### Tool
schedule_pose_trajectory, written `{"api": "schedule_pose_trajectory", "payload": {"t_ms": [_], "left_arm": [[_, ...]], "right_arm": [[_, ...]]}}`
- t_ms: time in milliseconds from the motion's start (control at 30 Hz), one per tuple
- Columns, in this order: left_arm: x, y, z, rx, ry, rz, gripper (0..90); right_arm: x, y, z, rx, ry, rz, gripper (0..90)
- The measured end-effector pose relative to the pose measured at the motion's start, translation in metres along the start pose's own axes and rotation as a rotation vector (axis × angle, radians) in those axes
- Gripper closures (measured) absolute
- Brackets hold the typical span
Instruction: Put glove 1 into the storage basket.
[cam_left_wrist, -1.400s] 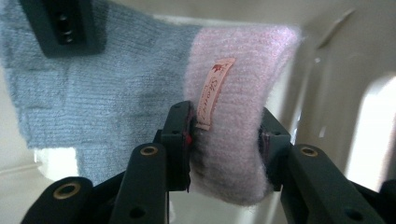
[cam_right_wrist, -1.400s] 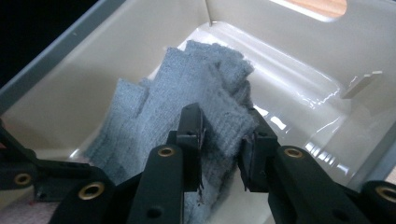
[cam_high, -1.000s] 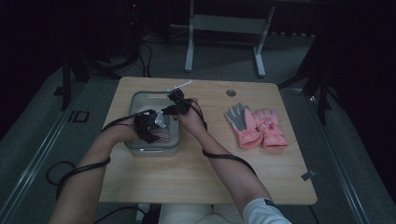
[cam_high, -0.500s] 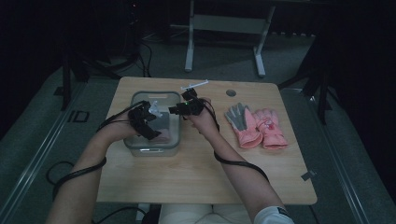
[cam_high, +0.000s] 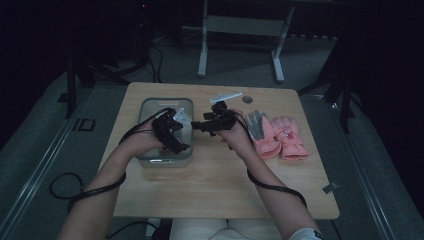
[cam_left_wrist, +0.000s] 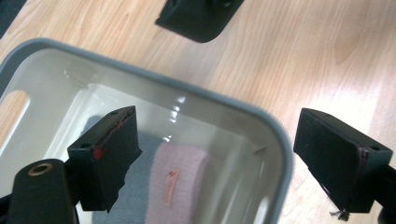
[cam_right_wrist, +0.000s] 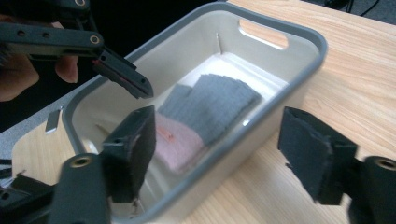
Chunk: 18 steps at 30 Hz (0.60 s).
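A grey-rimmed white bin stands on the left of the wooden table. On its floor lies a folded grey and pink fabric piece, with no jaw touching it. My left gripper hovers over the bin's rim; its jaws have just been opening, stand wide and hold nothing. My right gripper is beside the bin's right wall and points at it. Its jaws too have just been opening and are empty. The left gripper shows above the bin in the right gripper view.
A pair of pink gloves, one with its grey palm up, lies right of the right hand. A small dark round mark sits near the table's far edge. A bit of tape lies at the front right.
Both grippers have lifted out of the bin. The right one has moved rightward past the bin's wall. Their jaws have spread apart, leaving the fabric piece on the bin's floor.
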<state>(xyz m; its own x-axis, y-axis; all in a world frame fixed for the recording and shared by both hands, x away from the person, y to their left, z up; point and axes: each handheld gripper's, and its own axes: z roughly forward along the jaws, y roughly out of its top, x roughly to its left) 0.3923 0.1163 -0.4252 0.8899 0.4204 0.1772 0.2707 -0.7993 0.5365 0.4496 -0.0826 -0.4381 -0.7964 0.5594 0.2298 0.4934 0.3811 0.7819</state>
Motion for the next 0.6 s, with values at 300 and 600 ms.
{"api": "schedule_pose_trajectory", "payload": {"t_ms": [300, 600], "left_arm": [[-0.014, 0.02, 0.001, -0.03, 0.008, 0.003, 13.1], [-0.034, 0.036, 0.004, -0.042, -0.004, 0.046, 13.0]], "right_arm": [[-0.018, -0.029, -0.032, -0.059, -0.033, -0.02, 15.7], [-0.035, -0.062, -0.062, -0.018, -0.053, -0.053, 20.4]]}}
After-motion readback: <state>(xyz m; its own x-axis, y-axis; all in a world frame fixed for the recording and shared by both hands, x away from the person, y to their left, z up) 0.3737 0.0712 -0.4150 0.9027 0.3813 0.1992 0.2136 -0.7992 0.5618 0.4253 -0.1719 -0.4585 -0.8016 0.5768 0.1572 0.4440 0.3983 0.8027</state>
